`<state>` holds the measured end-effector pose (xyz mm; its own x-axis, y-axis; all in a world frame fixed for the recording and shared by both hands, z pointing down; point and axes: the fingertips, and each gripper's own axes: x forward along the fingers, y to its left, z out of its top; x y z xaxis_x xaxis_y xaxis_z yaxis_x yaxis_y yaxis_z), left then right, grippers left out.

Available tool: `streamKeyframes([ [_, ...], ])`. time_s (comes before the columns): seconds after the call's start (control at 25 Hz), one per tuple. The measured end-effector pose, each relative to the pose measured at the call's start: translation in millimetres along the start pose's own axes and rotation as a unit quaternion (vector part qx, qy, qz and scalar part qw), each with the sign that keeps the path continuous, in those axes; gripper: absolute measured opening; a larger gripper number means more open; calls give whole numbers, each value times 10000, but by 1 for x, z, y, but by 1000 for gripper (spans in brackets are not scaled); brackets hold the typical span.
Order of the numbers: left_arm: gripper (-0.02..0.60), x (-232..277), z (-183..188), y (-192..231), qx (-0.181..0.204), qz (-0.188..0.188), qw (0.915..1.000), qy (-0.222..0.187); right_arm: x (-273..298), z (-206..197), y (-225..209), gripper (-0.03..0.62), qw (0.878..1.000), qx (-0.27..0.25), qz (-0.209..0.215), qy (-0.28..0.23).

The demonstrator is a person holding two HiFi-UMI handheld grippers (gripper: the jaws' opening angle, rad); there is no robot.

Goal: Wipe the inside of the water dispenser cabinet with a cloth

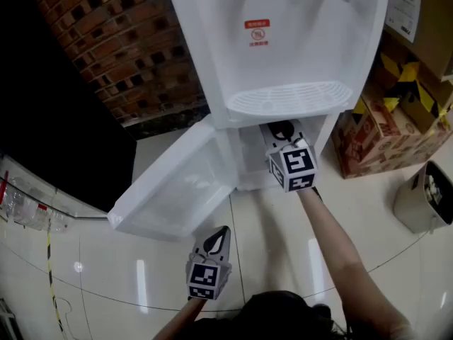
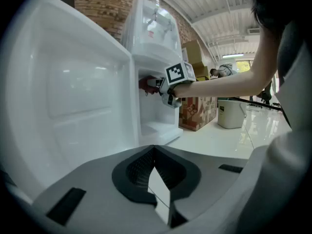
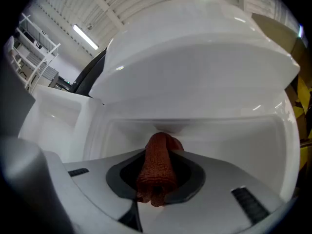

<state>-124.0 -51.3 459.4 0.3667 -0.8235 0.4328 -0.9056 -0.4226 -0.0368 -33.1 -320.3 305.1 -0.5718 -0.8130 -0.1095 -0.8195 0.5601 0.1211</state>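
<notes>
- The head view is evenly bright. The glossy floor point(image 1: 106, 261) carries pale streaks of glare from lamps overhead, and a soft shadow lies under the open cabinet door point(image 1: 177, 190).
- At its upper left, a black area shows no detail, and straight lines bow towards the edges.
- The left gripper view has dark, vignetted corners. The white door nearly washes out, and the near foreground is soft.
- In the right gripper view, ceiling strip lights point(image 3: 85, 37) glow. The cabinet recess is greyer, and the weave of the cloth point(image 3: 157, 172) reads clearly.
</notes>
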Motion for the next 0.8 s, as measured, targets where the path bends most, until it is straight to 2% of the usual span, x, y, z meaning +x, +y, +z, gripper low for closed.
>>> streamKeyframes([
  [0.28,-14,-3,-11,23,-352,228,9991,-48,49,-33,-19,83,9990,-237,-118,351],
  [0.48,-14,9,-7,23,-617,157,9978,-161,57,-84,-17,83,9967,-186,-151,778],
  [0.68,-14,19,14,10,-512,-146,9978,-388,44,-141,-6,83,9920,-57,-114,1253],
  [0.8,-14,24,24,7,-404,-234,9977,-499,34,-161,6,83,9890,-10,-10,1481],
])
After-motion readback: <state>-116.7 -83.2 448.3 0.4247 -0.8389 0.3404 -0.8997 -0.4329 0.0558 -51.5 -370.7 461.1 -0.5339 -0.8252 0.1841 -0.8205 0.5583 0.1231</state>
